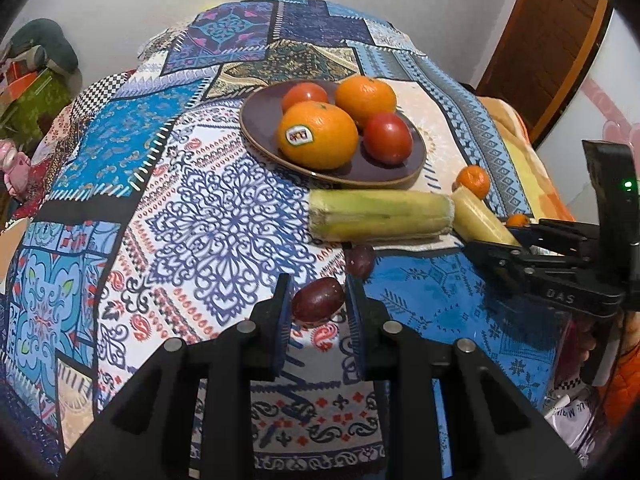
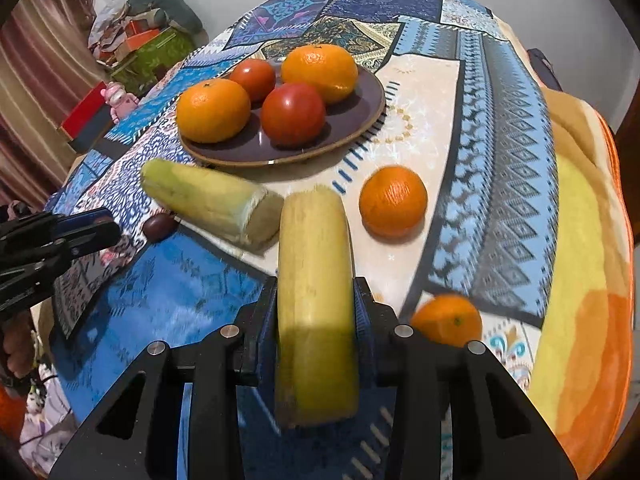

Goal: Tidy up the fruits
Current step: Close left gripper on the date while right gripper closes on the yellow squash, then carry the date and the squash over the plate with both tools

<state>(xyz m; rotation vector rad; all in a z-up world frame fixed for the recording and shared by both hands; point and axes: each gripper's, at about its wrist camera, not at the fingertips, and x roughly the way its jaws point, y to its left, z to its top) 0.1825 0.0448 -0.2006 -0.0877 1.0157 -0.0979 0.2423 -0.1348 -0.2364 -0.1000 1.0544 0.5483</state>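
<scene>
My left gripper (image 1: 318, 286) is shut on a small dark red plum (image 1: 318, 300), its pads against both sides, just above the patterned cloth. A second dark plum (image 1: 360, 261) lies just beyond it. My right gripper (image 2: 316, 286) is shut on a pale yellow sugarcane piece (image 2: 316, 300) that points away from me. A greener sugarcane piece (image 1: 380, 214) lies in front of the brown plate (image 1: 260, 120). The plate holds two large oranges (image 1: 318, 134) and two tomatoes (image 1: 387, 138). In the left wrist view the right gripper (image 1: 500, 242) reaches in from the right.
Two small mandarins (image 2: 393, 200) (image 2: 448, 320) lie loose on the cloth right of the held cane. The left gripper (image 2: 100, 232) enters the right wrist view at the left, near a dark plum (image 2: 160, 226). An orange-yellow blanket (image 2: 580, 280) covers the right edge. Boxes and clutter stand beyond the far left edge.
</scene>
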